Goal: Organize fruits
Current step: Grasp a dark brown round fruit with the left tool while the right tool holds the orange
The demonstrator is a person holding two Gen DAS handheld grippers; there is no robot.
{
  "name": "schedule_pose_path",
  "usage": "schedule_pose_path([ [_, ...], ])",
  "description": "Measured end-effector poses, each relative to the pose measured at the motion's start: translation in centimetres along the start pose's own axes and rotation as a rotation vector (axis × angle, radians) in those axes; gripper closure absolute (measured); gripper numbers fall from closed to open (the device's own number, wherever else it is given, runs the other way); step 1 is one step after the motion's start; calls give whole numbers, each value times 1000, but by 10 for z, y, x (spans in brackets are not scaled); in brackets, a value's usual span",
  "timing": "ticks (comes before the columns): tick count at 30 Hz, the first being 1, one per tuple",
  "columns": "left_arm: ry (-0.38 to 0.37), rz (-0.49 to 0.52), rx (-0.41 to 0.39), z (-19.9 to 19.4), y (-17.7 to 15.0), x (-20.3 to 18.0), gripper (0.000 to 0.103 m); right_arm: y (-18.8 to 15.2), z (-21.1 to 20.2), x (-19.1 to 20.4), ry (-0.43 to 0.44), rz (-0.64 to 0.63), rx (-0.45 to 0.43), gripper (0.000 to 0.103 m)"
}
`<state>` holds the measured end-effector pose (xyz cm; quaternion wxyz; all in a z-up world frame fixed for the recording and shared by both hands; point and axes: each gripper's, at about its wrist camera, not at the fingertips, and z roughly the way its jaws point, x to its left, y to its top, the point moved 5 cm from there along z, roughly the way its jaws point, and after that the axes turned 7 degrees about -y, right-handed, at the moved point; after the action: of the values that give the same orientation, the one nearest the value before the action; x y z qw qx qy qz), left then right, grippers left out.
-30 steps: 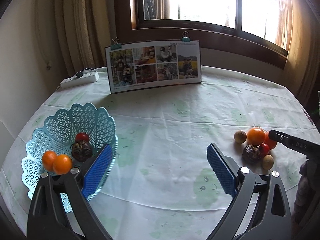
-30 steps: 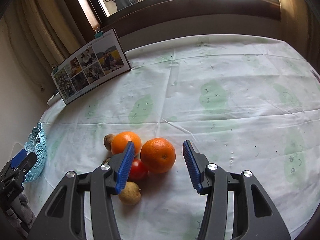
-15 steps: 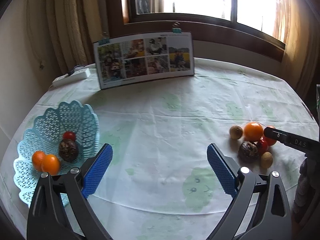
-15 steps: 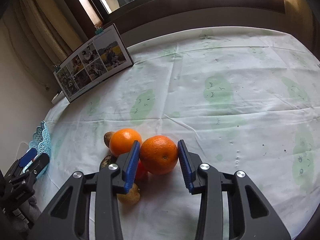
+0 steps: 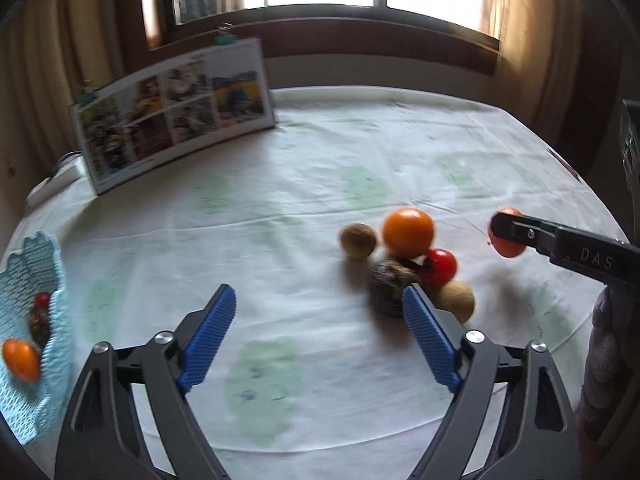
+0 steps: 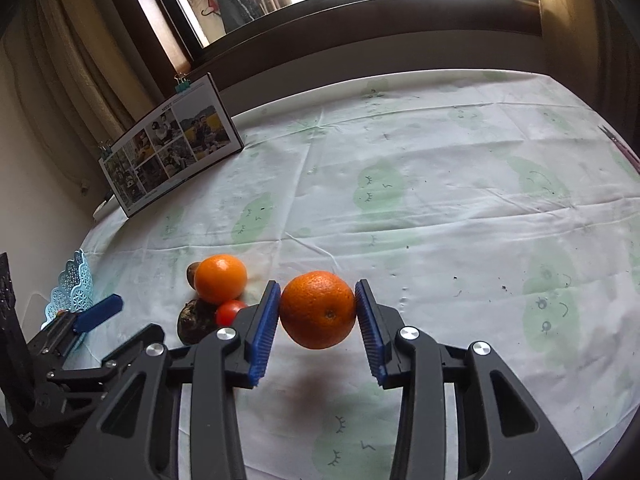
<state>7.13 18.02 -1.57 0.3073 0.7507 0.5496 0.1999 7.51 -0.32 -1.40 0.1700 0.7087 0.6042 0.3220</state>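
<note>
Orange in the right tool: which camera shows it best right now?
The right wrist view: the orange fills the centre, sharp, clamped between the right tool's blue pads, its shadow on the cloth below. The left wrist view catches only a blurred sliver of it behind that tool's black finger.

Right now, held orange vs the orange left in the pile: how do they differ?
The held orange is clamped between the right gripper pads, off the cloth with its shadow below; the pile orange rests on the tablecloth against other fruit. The held orange looks darker, with a pitted skin; the pile orange looks lighter and smoother. Both are round and orange.
</note>
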Motion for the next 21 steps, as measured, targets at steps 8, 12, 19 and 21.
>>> schedule_pose_path([
  [8, -24, 33, 42, 17, -2, -14, 21, -1, 1, -4, 11, 16, -2, 64],
  [12, -44, 53, 62, 25, -3, -21, 21, -1, 1, -5, 13, 20, -1, 64],
  [19, -112, 39, 99, 37, -3, -26, 44, -1, 0, -5, 13, 18, -9, 64],
  [21, -130, 35, 99, 36, -3, -26, 55, -1, 0, -5, 12, 16, -11, 64],
])
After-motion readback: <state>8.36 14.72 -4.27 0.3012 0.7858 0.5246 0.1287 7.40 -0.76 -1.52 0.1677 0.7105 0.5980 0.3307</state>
